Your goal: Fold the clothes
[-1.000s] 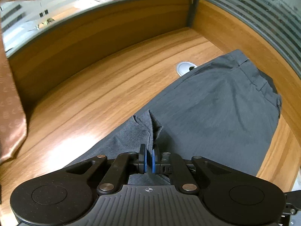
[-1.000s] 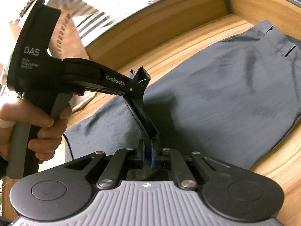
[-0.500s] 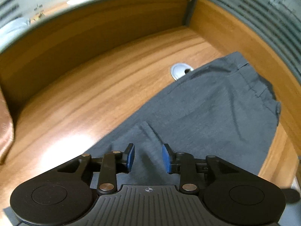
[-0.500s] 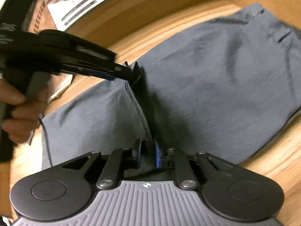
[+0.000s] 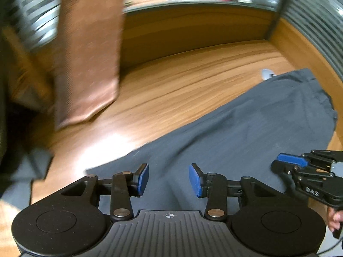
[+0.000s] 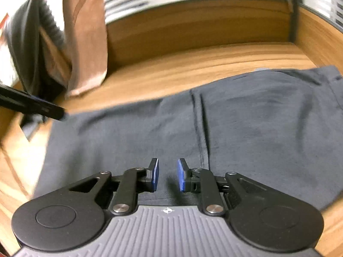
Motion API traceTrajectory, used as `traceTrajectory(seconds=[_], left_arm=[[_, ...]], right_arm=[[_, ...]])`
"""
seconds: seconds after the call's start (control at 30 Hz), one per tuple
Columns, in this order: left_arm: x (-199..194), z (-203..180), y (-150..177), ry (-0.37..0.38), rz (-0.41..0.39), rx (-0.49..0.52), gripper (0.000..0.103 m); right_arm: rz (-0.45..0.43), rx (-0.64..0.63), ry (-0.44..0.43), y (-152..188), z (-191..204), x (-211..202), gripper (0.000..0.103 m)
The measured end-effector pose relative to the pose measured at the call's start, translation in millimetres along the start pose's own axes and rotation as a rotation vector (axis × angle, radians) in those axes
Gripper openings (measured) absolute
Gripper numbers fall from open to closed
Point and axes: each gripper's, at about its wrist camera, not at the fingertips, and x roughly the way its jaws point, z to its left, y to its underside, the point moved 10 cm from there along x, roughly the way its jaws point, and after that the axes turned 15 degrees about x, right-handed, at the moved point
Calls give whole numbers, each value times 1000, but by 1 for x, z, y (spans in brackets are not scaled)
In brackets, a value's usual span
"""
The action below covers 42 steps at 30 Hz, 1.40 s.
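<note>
Trousers [image 6: 246,132] lie flat on the wooden table [image 5: 182,85], a hemmed edge running across the middle like a fold laid over. Left gripper [image 5: 169,180] wide apart, right gripper [image 6: 167,175] narrower, both empty and hovering just over the cloth, probably clear of it so it settles

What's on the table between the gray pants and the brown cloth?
Nothing. In the left wrist view, only bare wooden table lies between the pants and the hanging brown cloth.
</note>
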Motion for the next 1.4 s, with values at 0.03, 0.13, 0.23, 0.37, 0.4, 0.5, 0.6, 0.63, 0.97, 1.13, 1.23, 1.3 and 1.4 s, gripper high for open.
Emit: traceTrajectory(seconds=[0.03, 0.13, 0.23, 0.37, 0.4, 0.5, 0.6, 0.63, 0.97, 1.13, 1.23, 1.3, 1.4], left_arm=[[-3, 7, 8, -6, 2, -19, 44], [-11, 18, 28, -16, -7, -44, 44], [-15, 26, 43, -19, -21, -60, 44], [-10, 35, 48, -9, -52, -81, 44], [-7, 37, 47, -4, -62, -85, 44], [5, 40, 38, 12, -88, -85, 44], [22, 42, 27, 26, -104, -79, 44], [28, 44, 25, 27, -98, -80, 44], [70, 56, 25, 66, -62, -76, 43], [57, 66, 30, 63, -64, -85, 43], [46, 77, 37, 58, -67, -100, 43], [39, 84, 41, 54, -70, -111, 43], [29, 95, 47, 48, -73, -127, 43]], right_arm=[[22, -18, 22, 6, -2, 8, 22], [25, -41, 53, 6, 0, 10, 23], [-7, -55, 38, -3, 13, 3, 23], [-46, -131, 8, -19, 40, 1, 34], [-53, -150, 9, -24, 47, 4, 36], [-74, -203, 15, -38, 67, 16, 40], [-76, -217, 30, -50, 77, 36, 40], [-75, -222, 41, -53, 79, 42, 40], [-42, -228, 113, -50, 65, 85, 43], [-22, -226, 105, -48, 78, 73, 43], [-14, -213, 59, -36, 97, 55, 46], [0, -209, 37, -20, 109, 44, 48], [22, -217, 15, 7, 128, 32, 49]])
